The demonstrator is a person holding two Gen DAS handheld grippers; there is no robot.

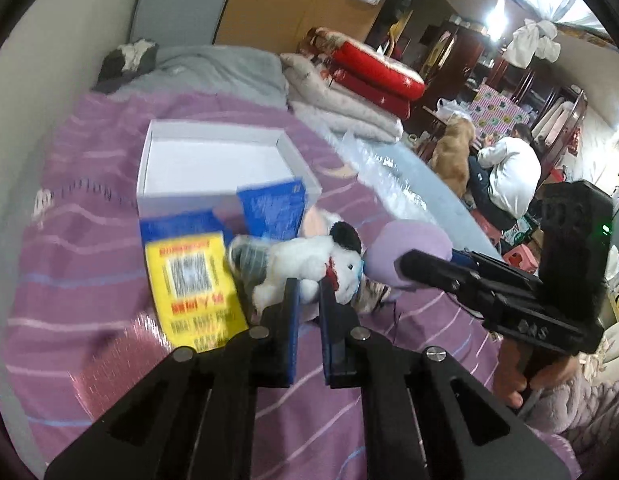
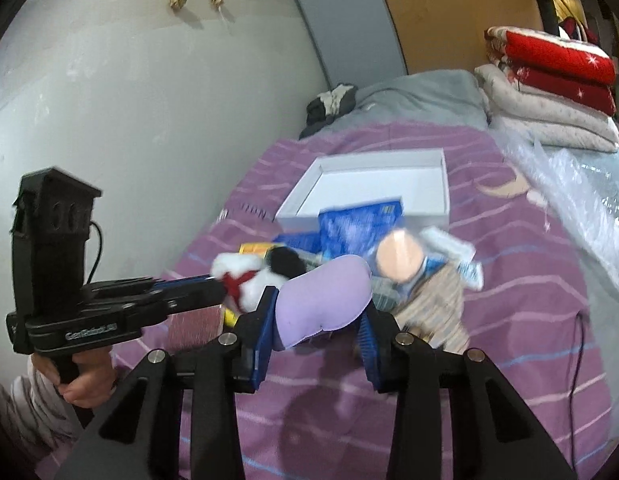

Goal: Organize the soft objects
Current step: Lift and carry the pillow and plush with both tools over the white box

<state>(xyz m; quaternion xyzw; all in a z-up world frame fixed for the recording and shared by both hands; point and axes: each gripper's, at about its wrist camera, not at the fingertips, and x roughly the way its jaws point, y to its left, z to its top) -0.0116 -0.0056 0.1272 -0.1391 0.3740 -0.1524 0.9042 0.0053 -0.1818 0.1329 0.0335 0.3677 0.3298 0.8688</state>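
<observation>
Left gripper (image 1: pixel 309 286) pinches the white plush dog (image 1: pixel 309 258) at its tips; right gripper (image 2: pixel 319 312) clamps the purple plush (image 2: pixel 323 300), both above the striped bedspread (image 2: pixel 509 320), near the white box (image 2: pixel 389 184).

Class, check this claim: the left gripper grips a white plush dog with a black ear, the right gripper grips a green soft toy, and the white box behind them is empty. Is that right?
One error: the soft toy in the right gripper is lilac, not green, as the right wrist view shows. The left gripper does pinch the white plush dog, and the white box is empty.
</observation>
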